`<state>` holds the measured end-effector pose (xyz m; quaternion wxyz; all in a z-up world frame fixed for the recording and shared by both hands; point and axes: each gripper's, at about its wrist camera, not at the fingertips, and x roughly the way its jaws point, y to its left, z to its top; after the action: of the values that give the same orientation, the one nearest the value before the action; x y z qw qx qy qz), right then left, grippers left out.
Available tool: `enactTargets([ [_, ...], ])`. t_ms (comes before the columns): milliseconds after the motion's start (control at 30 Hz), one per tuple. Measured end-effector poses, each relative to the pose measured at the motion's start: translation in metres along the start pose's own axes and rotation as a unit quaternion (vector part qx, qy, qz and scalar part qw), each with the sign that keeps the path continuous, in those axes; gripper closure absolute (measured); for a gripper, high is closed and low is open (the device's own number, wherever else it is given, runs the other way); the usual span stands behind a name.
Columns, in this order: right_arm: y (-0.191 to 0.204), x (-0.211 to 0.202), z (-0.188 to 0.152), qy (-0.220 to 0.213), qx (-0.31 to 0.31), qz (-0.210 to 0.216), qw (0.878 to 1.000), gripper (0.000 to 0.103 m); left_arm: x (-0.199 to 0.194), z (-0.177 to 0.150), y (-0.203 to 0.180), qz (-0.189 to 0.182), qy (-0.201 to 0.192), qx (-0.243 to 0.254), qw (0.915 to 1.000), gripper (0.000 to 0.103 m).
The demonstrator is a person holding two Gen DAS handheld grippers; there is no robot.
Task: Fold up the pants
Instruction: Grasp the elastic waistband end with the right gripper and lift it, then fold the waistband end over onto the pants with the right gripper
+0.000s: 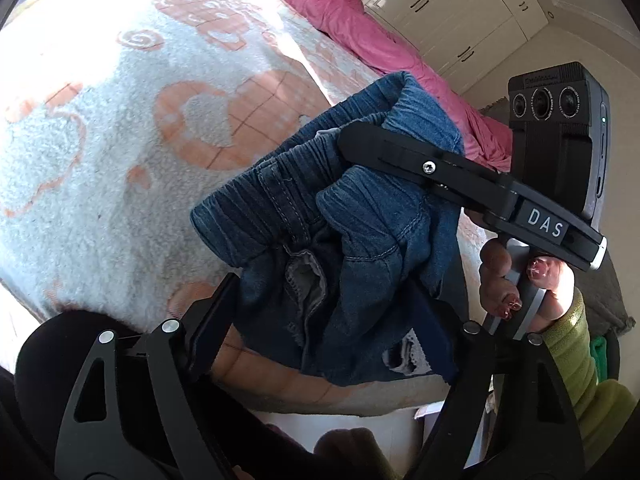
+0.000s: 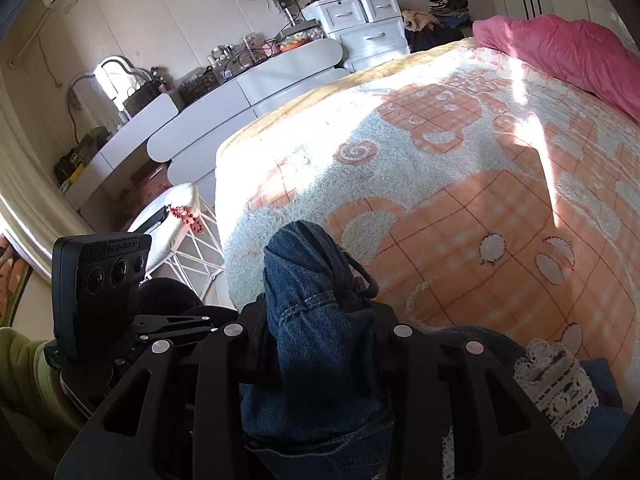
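Small blue denim pants (image 1: 320, 220) with an elastic waistband and lace patches hang bunched in the air above the bed. My left gripper (image 1: 324, 308) is shut on the pants below the waistband. My right gripper (image 1: 360, 140) comes in from the right in the left wrist view and is shut on the waistband. In the right wrist view the denim (image 2: 316, 320) fills the space between my right gripper's (image 2: 320, 352) fingers, with a lace patch (image 2: 556, 384) at the lower right. The left device's camera box (image 2: 100, 292) sits at the left.
The bed carries a white and orange patterned blanket (image 2: 460, 184). A pink duvet (image 1: 360, 40) lies along its far side. White dresser units (image 2: 248, 96) with clutter and a stool (image 2: 176, 216) stand left of the bed. Cupboards (image 1: 460, 8) line the wall.
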<state>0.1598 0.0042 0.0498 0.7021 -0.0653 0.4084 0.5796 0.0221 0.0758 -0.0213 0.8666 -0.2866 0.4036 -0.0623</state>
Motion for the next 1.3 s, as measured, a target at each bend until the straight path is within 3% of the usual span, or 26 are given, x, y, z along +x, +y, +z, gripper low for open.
enactTargets([
  [333,-0.031,-0.065,-0.02,-0.057,0.018,0.012,0.998,0.07,0.019,0.012,-0.056,-0.013,0.009,0.054,0.9984,0.029],
  [500,-0.052,-0.093,-0.038,-0.085,0.041,-0.002,0.996,0.06,0.033,0.011,-0.079,-0.03,0.017,0.071,0.9969,0.029],
  [567,-0.067,-0.112,-0.051,-0.111,0.071,-0.014,0.991,0.042,0.039,0.003,-0.091,-0.055,0.026,0.084,0.9946,0.029],
  [667,-0.093,-0.141,-0.077,-0.135,0.124,-0.045,0.982,0.041,0.044,-0.012,-0.109,-0.118,0.068,0.128,0.9824,0.028],
  [767,-0.108,-0.158,-0.106,-0.13,0.154,-0.085,0.976,0.039,0.041,-0.019,-0.114,-0.145,0.081,0.159,0.9731,0.027],
  [900,-0.101,-0.16,-0.139,-0.11,0.173,-0.116,0.972,0.033,0.021,-0.012,-0.106,-0.096,0.049,0.165,0.9803,0.023],
  [1000,-0.088,-0.156,-0.15,-0.106,0.182,-0.113,0.971,0.027,0.022,-0.004,-0.097,-0.034,0.036,0.149,0.9875,0.023],
  [1133,-0.083,-0.142,-0.159,-0.071,0.21,-0.137,0.965,0.022,0.048,-0.001,-0.098,0.015,0.047,0.158,0.9863,0.023],
  [1233,-0.092,-0.139,-0.167,-0.073,0.239,-0.118,0.961,0.022,0.06,-0.014,-0.105,0.03,0.062,0.173,0.9825,0.023],
  [1300,-0.09,-0.137,-0.165,-0.078,0.23,-0.098,0.965,0.048,0.067,-0.017,-0.105,0.042,0.064,0.183,0.9801,0.023],
])
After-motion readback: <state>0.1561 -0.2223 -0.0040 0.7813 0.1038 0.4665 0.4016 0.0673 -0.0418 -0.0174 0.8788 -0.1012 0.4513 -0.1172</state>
